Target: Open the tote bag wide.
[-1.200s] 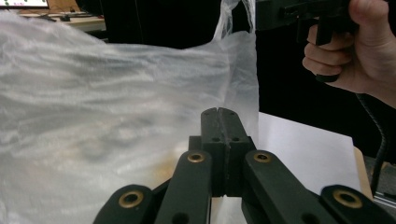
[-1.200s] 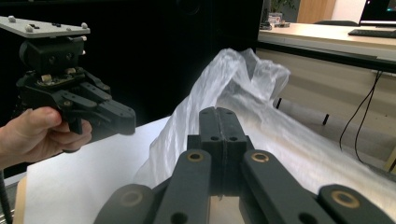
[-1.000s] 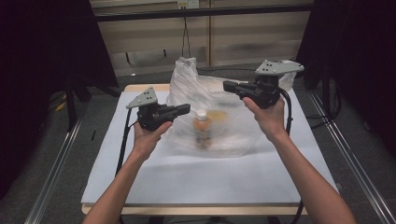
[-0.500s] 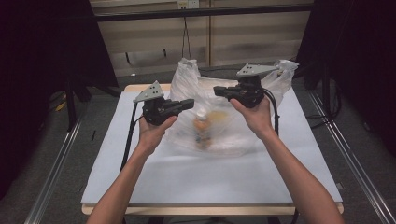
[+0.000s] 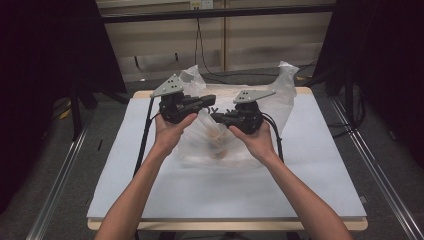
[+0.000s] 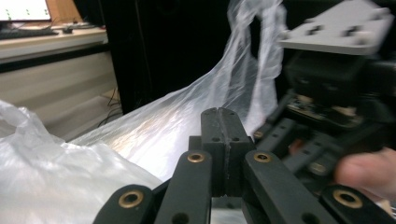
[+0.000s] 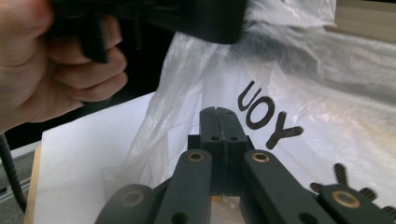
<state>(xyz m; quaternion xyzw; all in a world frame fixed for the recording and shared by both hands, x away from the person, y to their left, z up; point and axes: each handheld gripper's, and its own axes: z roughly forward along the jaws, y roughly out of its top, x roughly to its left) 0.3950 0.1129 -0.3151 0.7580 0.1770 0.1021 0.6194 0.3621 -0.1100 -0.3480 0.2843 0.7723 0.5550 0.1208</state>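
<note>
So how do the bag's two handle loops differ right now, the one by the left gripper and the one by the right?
The left handle loop is crumpled low just behind the left gripper, while the right handle loop stands taller, off to the side of the right gripper. The left one looks bunched; the right one is stretched upward. Both are thin, clear plastic, and neither is gripped.

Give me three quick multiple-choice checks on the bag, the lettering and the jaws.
1. Where does the bag lie?
A. on the floor
B. on the table
C. on a shelf

2. What colour is the lettering on the bag?
A. black
B. red
C. green

3. How do the jaws of the left gripper stand?
A. wide open
B. shut on a bottle
C. shut together

B: the high view shows it on the white top.
A: the right gripper view shows black letters.
C: the left gripper view shows the pads meeting with nothing between.
</note>
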